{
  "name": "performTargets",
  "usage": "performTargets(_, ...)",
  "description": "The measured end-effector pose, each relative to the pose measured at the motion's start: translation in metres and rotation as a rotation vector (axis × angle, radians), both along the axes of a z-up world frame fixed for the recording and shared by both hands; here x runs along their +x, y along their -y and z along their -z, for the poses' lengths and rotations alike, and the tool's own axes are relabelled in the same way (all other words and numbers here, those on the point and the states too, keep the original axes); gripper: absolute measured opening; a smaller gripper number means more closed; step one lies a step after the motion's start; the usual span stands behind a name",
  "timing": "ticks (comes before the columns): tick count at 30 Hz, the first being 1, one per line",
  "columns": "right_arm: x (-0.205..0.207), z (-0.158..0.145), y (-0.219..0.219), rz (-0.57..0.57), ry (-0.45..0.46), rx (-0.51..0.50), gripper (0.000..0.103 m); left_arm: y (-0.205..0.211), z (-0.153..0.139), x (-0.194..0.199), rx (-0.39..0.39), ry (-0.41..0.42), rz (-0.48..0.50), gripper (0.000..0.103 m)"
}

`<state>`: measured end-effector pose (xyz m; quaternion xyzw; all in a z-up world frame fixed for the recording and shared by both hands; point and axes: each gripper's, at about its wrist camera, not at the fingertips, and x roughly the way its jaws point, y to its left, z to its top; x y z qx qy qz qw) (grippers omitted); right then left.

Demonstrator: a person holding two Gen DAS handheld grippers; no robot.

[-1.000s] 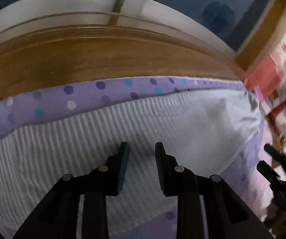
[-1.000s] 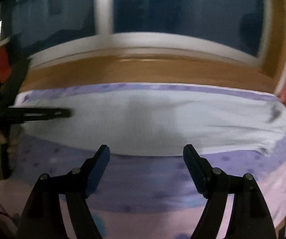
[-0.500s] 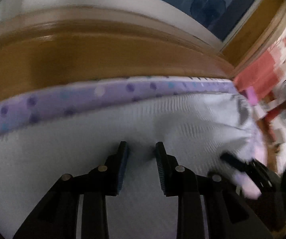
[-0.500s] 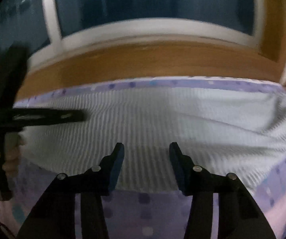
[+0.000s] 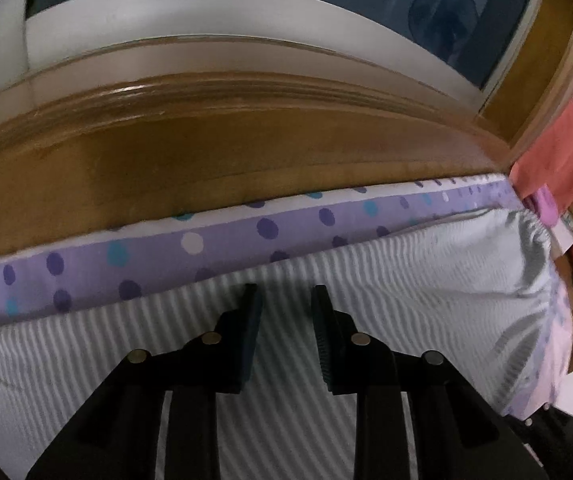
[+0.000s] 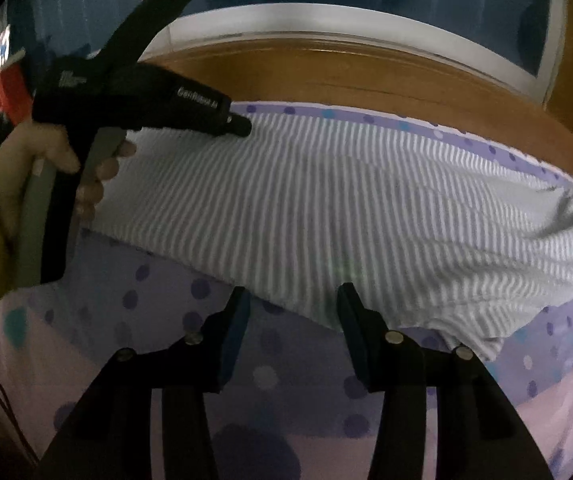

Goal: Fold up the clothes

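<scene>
A white-and-grey striped garment lies spread flat on a purple dotted bedsheet. It also fills the lower left wrist view. My left gripper is open with a narrow gap, empty, low over the garment's far part; it shows from the side in the right wrist view, its tip over the garment's far left corner. My right gripper is open and empty, its fingers at the garment's near hem.
A wooden headboard and a white-framed window run behind the bed. Red and pink items stand off the bed's right side. A hand in a yellow sleeve holds the left gripper.
The right gripper has pulled back from over the garment to its near hem and opened slightly wider. The left gripper has shifted toward the garment's far edge. Neither holds cloth.
</scene>
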<state>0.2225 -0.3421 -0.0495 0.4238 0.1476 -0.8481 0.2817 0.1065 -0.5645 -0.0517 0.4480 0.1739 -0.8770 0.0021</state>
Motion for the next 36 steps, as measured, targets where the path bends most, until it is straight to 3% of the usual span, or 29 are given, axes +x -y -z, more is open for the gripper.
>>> performTargets(4, -0.003, -0.013, -0.026, 0.058, 0.053, -0.091, 0.045, -0.001, -0.009, 0.017, 0.155, -0.025, 0.027, 0.027)
performTargets(7, -0.018, -0.027, -0.055, 0.141, 0.022, -0.106, 0.046, -0.025, -0.016, 0.03, 0.243, -0.05, 0.11, 0.027)
performTargets(12, -0.058, -0.058, -0.104, 0.251, -0.009, -0.119, 0.046, -0.096, -0.029, 0.037, 0.259, -0.059, 0.329, 0.027)
performTargets(17, -0.117, -0.075, -0.14, 0.247, -0.016, -0.068, 0.046, -0.16, -0.029, 0.034, 0.216, -0.041, 0.461, 0.027)
performTargets(24, -0.175, -0.069, -0.219, 0.336, -0.029, -0.05, 0.047, -0.202, -0.008, 0.016, 0.191, 0.04, 0.443, 0.027)
performTargets(28, -0.213, -0.052, -0.253, 0.36, 0.076, -0.085, 0.048, -0.204, -0.005, 0.024, 0.193, 0.056, 0.393, 0.027)
performTargets(34, -0.254, -0.037, -0.237, 0.23, 0.134, -0.119, 0.048, -0.218, -0.006, 0.03, 0.17, 0.101, 0.342, 0.027)
performTargets(35, -0.258, -0.035, -0.232, 0.211, 0.126, -0.101, 0.044, -0.22, -0.006, 0.032, 0.165, 0.103, 0.331, 0.027)
performTargets(36, -0.259, -0.034, -0.228, 0.196, 0.111, -0.074, 0.032, -0.221, -0.006, 0.034, 0.157, 0.101, 0.316, 0.027)
